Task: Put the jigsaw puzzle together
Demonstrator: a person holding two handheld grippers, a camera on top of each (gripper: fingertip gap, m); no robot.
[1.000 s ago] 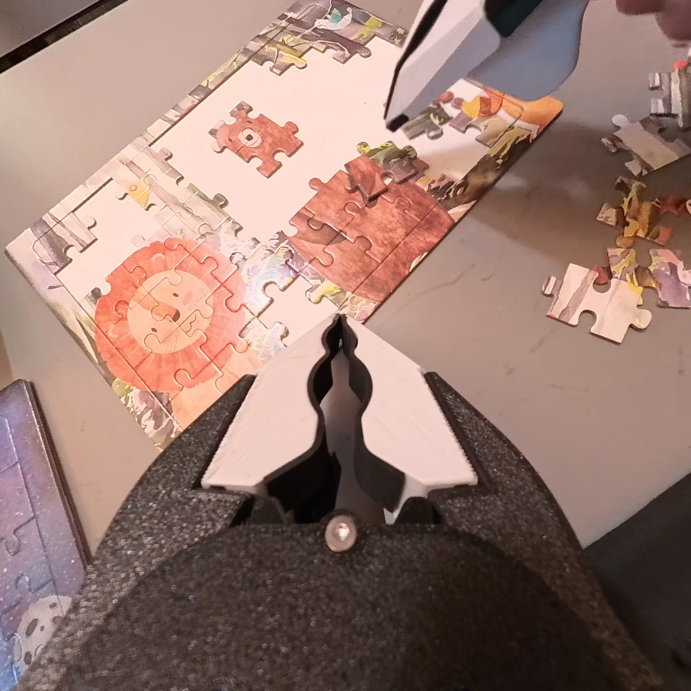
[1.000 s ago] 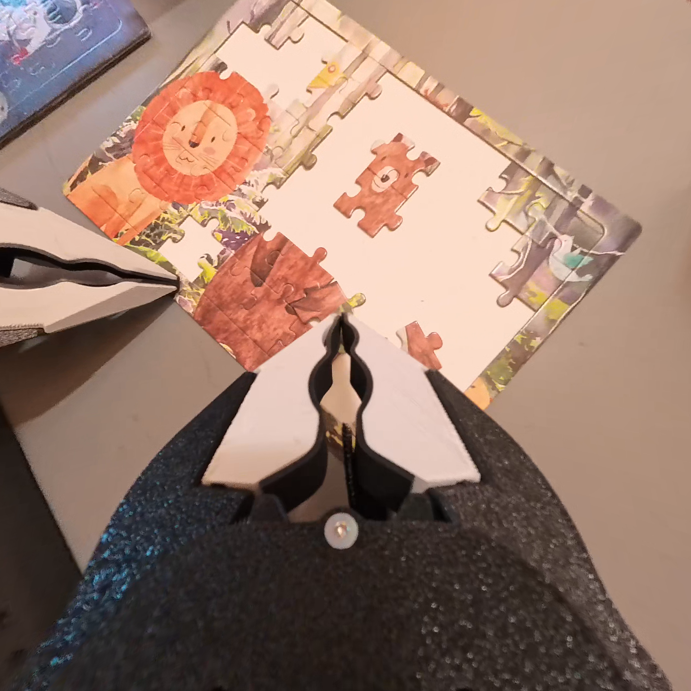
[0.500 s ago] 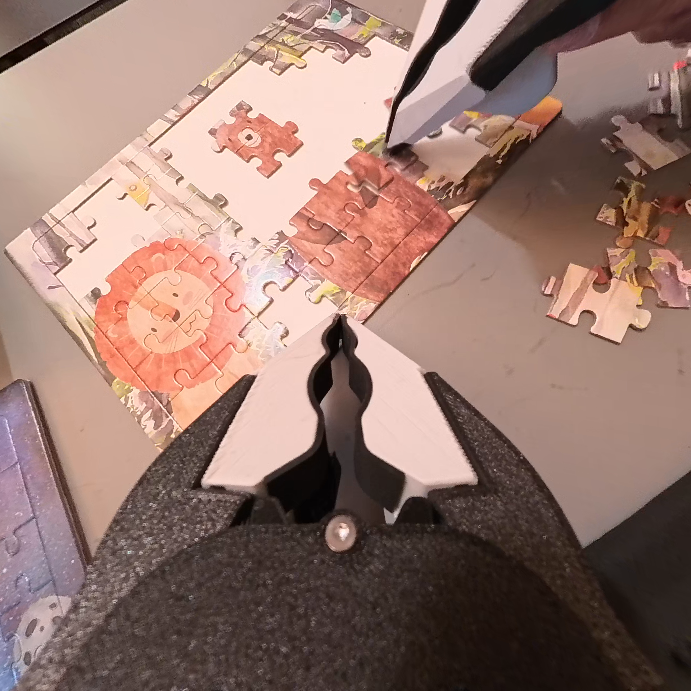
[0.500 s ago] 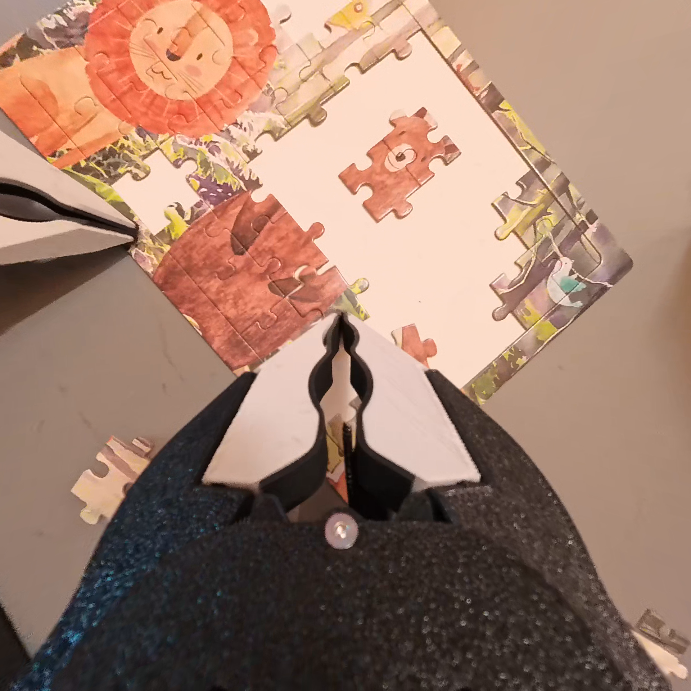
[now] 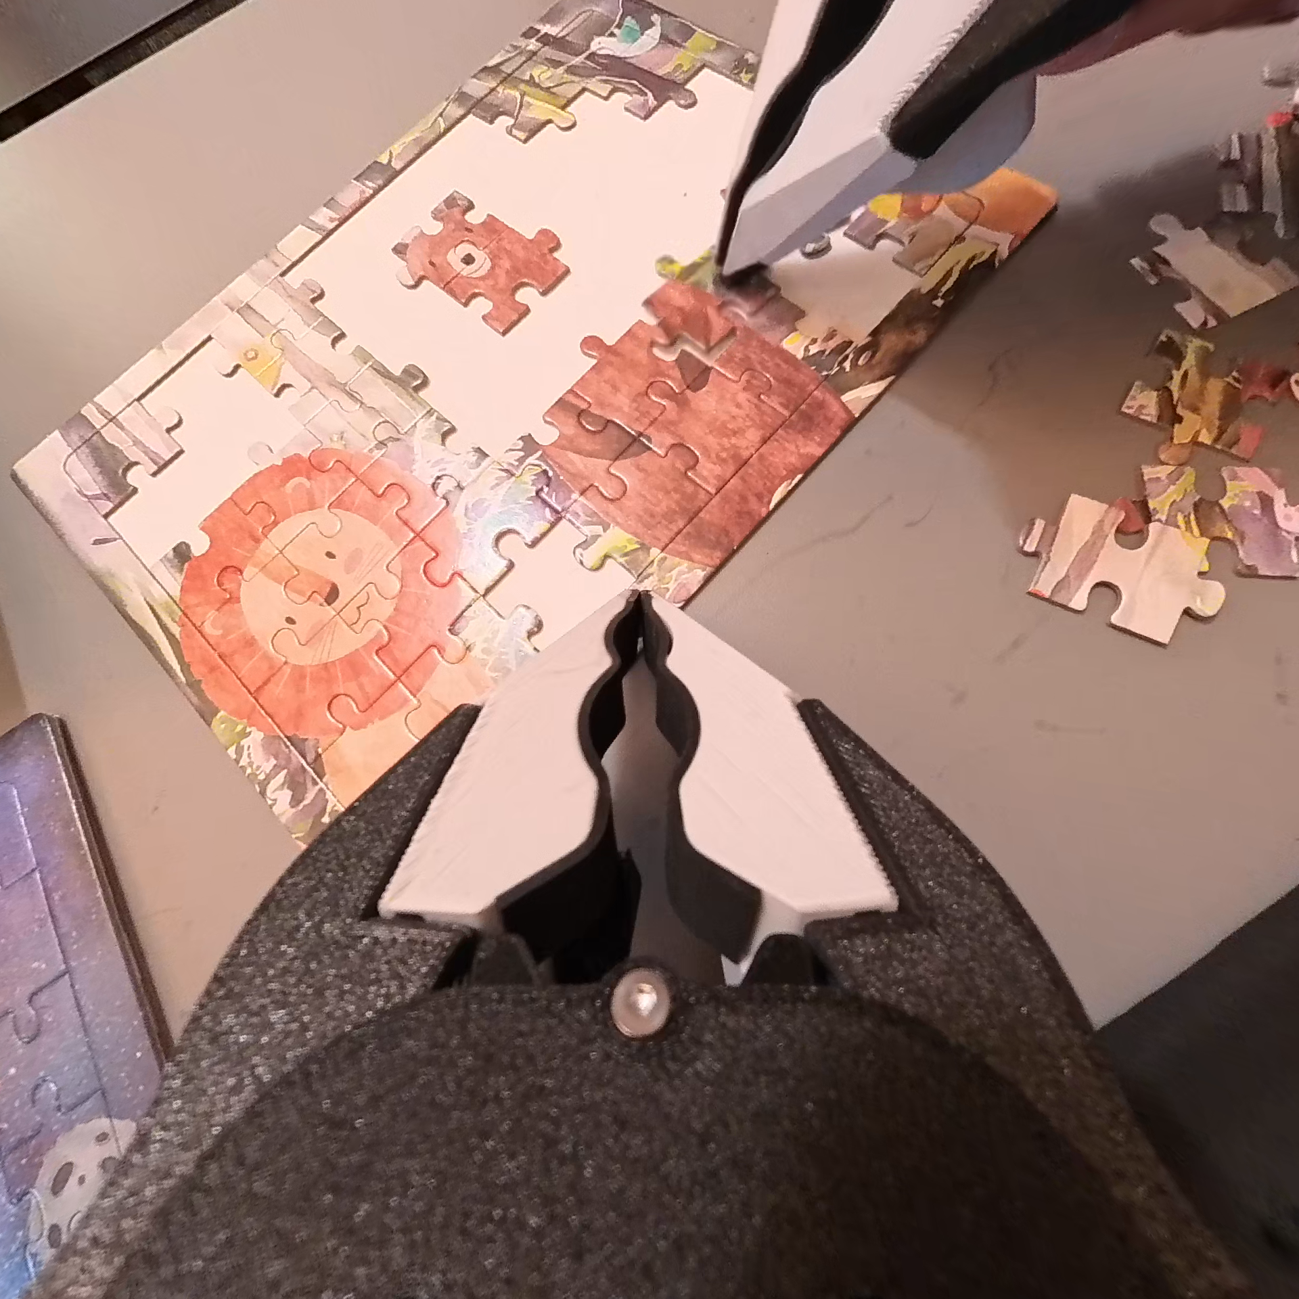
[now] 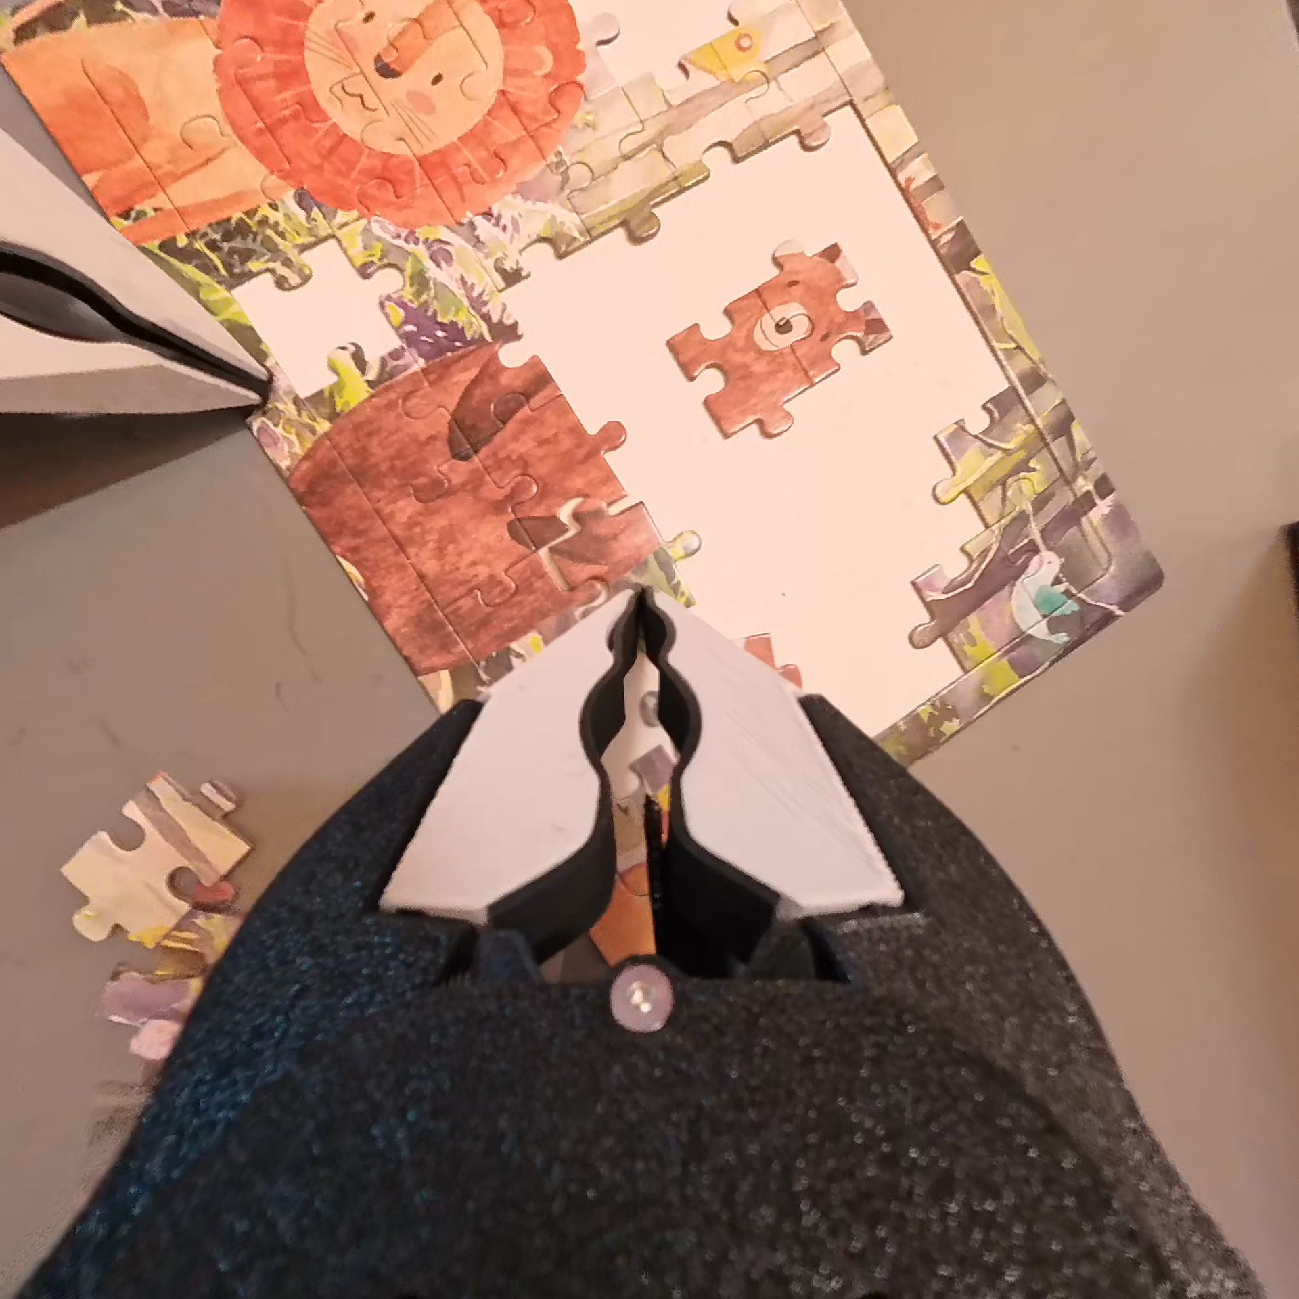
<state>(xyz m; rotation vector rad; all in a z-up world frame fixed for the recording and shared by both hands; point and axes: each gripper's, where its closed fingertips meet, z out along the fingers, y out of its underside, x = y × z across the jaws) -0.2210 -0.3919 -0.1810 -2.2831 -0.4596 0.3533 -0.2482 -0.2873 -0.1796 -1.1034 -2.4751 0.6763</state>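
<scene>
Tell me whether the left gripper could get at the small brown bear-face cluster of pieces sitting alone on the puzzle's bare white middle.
Probably yes. The left gripper hovers shut at the puzzle's near edge, and nothing stands between it and the brown bear-face cluster; the right gripper works off to the side.

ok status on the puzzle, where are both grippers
Left gripper shut, empty, at the board's near edge. Right gripper shut, tip pressing the raised brown piece. Puzzle board part filled. Nothing blocking.
</scene>
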